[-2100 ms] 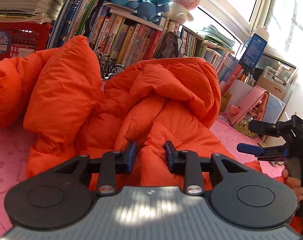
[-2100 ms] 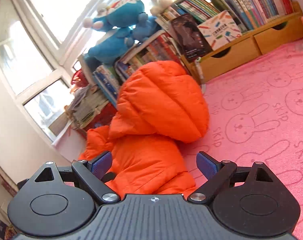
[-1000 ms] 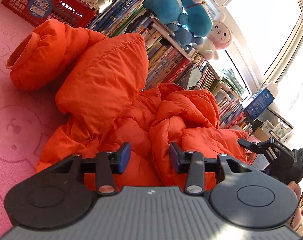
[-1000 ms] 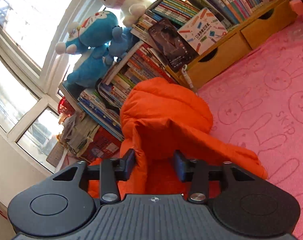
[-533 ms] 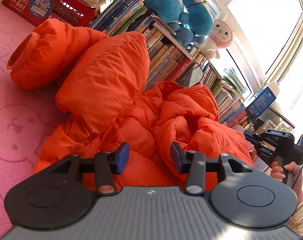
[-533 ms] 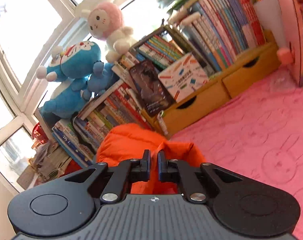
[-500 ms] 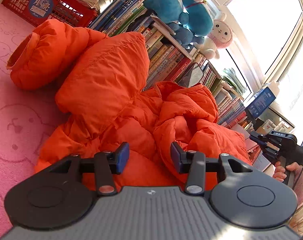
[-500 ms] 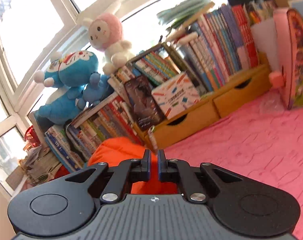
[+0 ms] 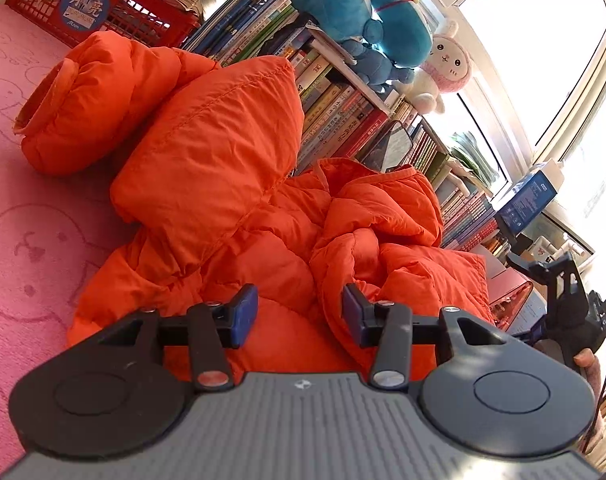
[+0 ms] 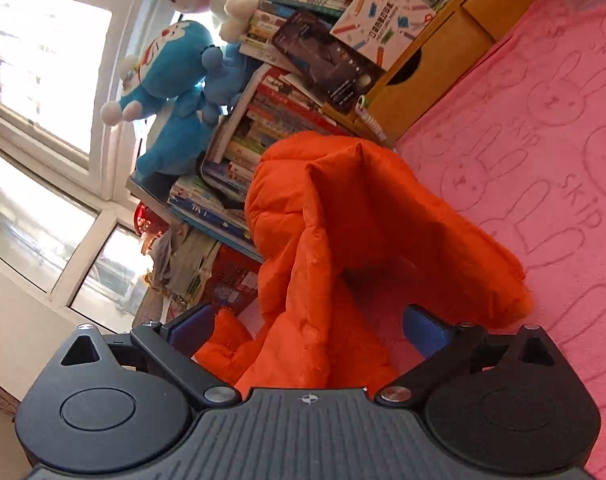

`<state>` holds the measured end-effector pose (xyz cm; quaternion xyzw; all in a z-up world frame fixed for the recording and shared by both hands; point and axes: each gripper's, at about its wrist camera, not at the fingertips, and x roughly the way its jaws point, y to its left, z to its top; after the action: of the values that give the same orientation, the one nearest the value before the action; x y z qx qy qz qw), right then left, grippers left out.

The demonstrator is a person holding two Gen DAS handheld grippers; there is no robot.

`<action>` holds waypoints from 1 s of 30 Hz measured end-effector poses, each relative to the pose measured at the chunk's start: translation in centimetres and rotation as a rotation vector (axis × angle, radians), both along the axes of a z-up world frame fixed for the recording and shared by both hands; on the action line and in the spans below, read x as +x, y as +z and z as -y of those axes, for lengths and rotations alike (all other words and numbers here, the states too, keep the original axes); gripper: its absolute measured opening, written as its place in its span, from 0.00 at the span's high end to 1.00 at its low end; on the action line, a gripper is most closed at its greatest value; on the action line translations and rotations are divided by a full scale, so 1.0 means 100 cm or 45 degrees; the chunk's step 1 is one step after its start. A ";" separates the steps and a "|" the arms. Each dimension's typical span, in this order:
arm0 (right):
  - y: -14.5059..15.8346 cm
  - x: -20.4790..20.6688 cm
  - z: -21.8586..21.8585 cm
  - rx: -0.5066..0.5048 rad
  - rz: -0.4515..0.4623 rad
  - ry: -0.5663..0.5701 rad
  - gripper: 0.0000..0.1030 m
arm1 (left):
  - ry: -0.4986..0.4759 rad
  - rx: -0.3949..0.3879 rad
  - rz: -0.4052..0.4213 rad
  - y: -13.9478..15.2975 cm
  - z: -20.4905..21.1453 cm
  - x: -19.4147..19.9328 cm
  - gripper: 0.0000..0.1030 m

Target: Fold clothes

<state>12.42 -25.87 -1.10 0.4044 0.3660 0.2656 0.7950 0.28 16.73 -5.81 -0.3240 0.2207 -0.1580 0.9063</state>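
A puffy orange hooded jacket (image 9: 223,160) lies crumpled on the pink blanket, its hood up in the middle and one sleeve cuff (image 9: 63,108) at the far left. My left gripper (image 9: 299,312) hovers low over the jacket's near edge. Its jaws stand partly apart with fabric showing in the gap, and the pads do not pinch it. My right gripper (image 10: 307,320) has its jaws opening wide. A raised fold of the jacket (image 10: 343,208) stands between and beyond its fingers, untouched by the pads. A person's hand (image 9: 587,360) holds that gripper at the right edge of the left wrist view.
The pink rabbit-pattern blanket (image 10: 543,120) stretches to the right. Rows of books (image 9: 335,112) line the back, with blue and pink plush toys (image 9: 343,0) on top. A red crate (image 9: 103,12) sits far left, wooden drawers (image 10: 423,72) under the shelf, windows behind.
My right gripper was shut and raised half a second ago; now its jaws stand wide apart and it looks down at the jacket fold. The left gripper's view is nearly unchanged.
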 end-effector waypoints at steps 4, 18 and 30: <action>0.000 0.028 -0.038 -0.249 -0.050 -0.084 0.93 | 0.025 -0.087 0.021 -0.004 -0.010 -0.003 0.54; 0.006 -0.050 0.151 -1.222 0.160 -0.654 0.61 | 0.044 -0.139 -0.034 -0.005 -0.017 0.006 0.54; 0.036 -0.126 0.007 -1.383 0.575 -0.457 0.26 | 0.087 0.256 -0.092 0.011 0.018 0.007 0.40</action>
<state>-0.22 -26.60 2.50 -0.0693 0.1977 -0.0177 0.9776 0.97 14.90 -4.72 -0.2444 0.2568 -0.0921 0.9305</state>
